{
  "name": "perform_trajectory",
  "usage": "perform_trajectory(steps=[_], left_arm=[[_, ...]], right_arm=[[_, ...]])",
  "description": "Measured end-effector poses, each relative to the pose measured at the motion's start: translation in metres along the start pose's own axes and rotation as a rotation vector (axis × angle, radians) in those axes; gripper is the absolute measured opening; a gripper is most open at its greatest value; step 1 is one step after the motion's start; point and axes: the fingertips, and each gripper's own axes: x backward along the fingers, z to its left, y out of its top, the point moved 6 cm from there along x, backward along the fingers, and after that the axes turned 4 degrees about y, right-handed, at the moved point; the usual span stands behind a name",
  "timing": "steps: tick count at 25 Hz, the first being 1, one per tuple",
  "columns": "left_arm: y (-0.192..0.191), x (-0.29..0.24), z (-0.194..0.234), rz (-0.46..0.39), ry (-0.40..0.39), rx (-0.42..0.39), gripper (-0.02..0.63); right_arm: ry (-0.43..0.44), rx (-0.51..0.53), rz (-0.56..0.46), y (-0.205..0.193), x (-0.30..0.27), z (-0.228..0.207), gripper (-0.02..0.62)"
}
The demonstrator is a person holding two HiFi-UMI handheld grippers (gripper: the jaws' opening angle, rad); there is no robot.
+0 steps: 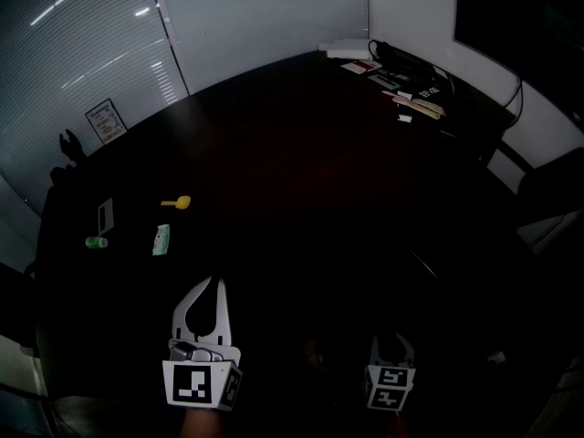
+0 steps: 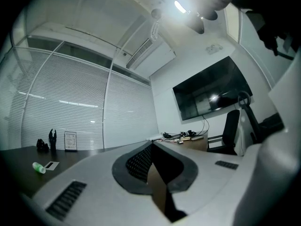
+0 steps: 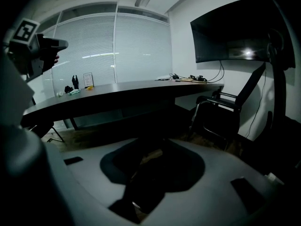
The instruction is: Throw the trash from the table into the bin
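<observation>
You've barely started, it seems: the wrapper (image 1: 161,240), yellow scrap (image 1: 179,203) and green bottle (image 1: 96,242) lie on the table (image 1: 301,181) beyond your left gripper (image 1: 217,284), closed and empty, while right of it your right gripper (image 1: 391,341) has jaws partly apart, contents too dark to tell, no bin visible.

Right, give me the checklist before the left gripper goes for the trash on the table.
1. Trash in sight: packet, green container and yellow piece lie on the table: ok.
2. Left gripper empty: nothing between its jaws: ok.
3. Left gripper open for a grasp: jaws together: not ok.
4. Right gripper state: too dark to read: cannot tell.
5. Bin located: in no view: cannot tell.
</observation>
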Motion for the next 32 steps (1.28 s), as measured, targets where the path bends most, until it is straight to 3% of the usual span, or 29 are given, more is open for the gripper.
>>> perform_trajectory(steps=[10, 13, 32], left_arm=[[0.001, 0.000, 0.003, -0.006, 0.005, 0.007, -0.003], [0.002, 0.001, 0.004, -0.005, 0.011, 0.013, -0.003], [0.014, 0.014, 0.028, -0.015, 0.041, 0.018, -0.003]], right_arm=[[-0.012, 0.029, -0.052, 0.021, 0.004, 0.002, 0.118], [-0.026, 0.066, -0.104, 0.040, 0.009, 0.002, 0.007], [-0.007, 0.121, -0.230, 0.089, 0.027, 0.019, 0.006]])
